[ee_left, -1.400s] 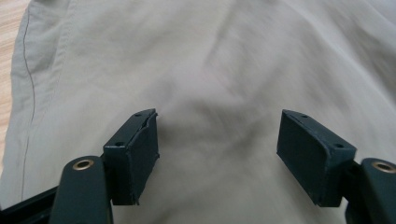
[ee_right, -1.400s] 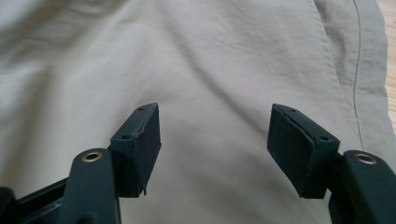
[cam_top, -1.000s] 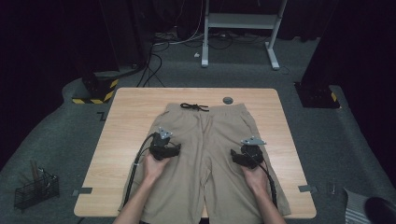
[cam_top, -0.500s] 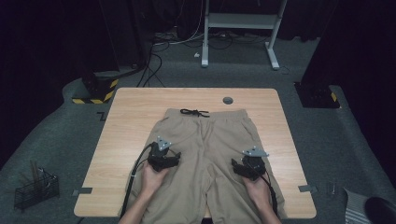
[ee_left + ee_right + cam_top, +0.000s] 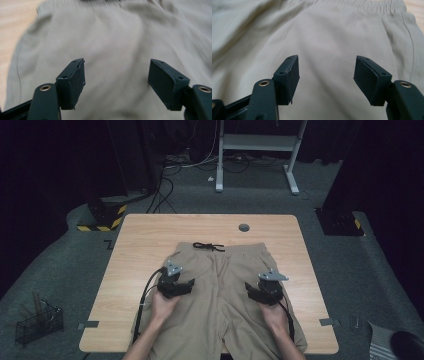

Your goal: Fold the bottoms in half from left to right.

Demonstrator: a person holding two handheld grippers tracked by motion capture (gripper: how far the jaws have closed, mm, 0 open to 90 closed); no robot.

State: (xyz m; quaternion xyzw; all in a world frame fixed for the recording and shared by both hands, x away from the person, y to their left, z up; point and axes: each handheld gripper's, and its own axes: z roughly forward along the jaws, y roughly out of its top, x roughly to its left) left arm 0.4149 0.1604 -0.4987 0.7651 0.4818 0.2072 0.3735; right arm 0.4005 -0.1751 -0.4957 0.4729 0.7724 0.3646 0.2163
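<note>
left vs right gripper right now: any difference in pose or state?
The left gripper hovers over the left leg of the khaki shorts, while the right gripper is over the right leg. The left gripper sits slightly farther up the table than the right gripper. The left gripper view is motion-blurred; the right gripper view is sharp. Shared: both have open jaws with nothing between them.

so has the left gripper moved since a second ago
Yes: the left gripper has drawn back toward the table's near edge, farther from the drawstring.
</note>
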